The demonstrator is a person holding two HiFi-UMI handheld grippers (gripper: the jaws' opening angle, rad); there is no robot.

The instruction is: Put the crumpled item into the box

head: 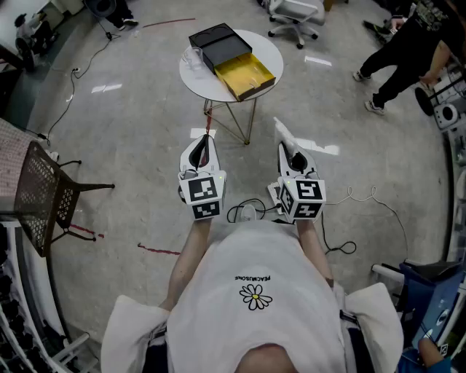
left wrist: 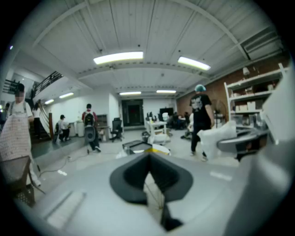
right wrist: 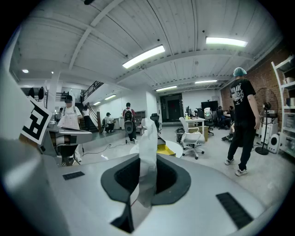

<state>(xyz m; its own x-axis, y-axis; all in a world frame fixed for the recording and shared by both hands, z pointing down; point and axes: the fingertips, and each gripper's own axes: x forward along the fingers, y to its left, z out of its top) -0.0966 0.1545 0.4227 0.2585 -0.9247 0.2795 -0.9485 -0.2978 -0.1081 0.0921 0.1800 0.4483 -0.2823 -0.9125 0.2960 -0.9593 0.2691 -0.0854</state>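
Observation:
My right gripper (head: 288,149) is shut on a crumpled white sheet (head: 280,131) that sticks up and forward from its jaws. In the right gripper view the sheet (right wrist: 148,147) stands upright between the closed jaws (right wrist: 146,173). My left gripper (head: 207,140) is beside it with jaws together and nothing in them, as the left gripper view (left wrist: 150,175) also shows. Ahead, on a round white table (head: 271,48), lies a black box (head: 218,42) with an open yellow tray (head: 249,73). Both grippers are held well short of the table, above the floor.
A clear object (head: 193,57) sits at the table's left edge. A mesh chair (head: 44,193) stands at the left, an office chair (head: 295,18) behind the table. A person (head: 408,51) walks at the far right. Cables (head: 349,248) trail on the floor.

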